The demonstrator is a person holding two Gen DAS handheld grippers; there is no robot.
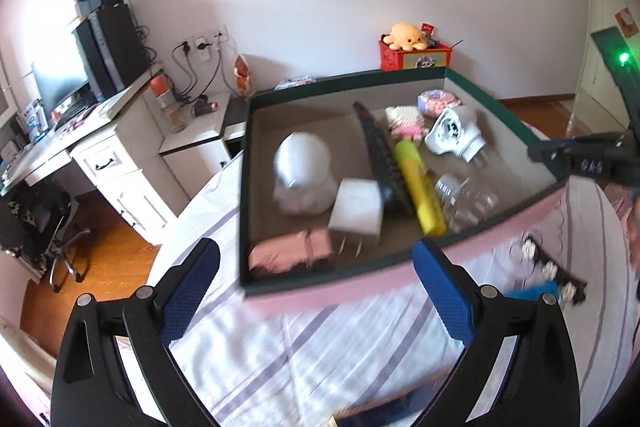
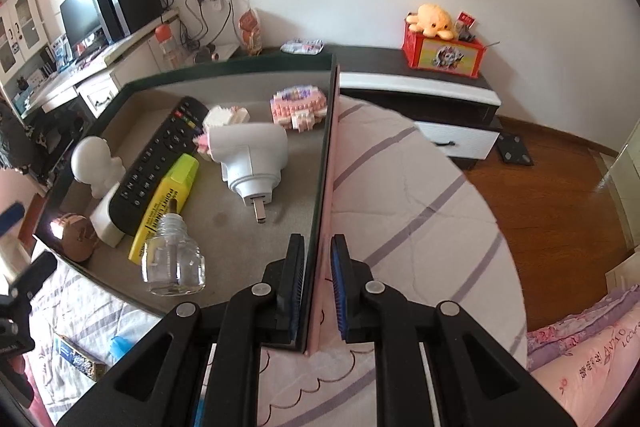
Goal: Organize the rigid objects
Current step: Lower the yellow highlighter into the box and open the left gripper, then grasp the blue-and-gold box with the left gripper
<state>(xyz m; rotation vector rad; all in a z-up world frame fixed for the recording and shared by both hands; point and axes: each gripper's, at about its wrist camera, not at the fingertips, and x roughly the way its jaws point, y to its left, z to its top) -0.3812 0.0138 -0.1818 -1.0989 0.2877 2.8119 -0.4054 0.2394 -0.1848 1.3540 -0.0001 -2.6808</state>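
nine objects fill box (image 1: 404, 293).

My left claw (image 1: 316, 291) wide over bare striped bed (image 1: 304, 355), box wall (image 1: 360, 279) ahead, box's right half crowded by remote (image 2: 160, 155), highlighter (image 2: 168, 203), glass bottle (image 2: 174, 263), grey floor beside plug-in diffuser (image 2: 252, 159) free.

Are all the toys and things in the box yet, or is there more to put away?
Mostly done: the box already holds the remote, yellow highlighter, glass bottle, white plug-in and more. The right gripper is clamped on the box wall, steadying it. The left gripper is open and empty. Left to do: a few small things still lie on the bed beside the box.
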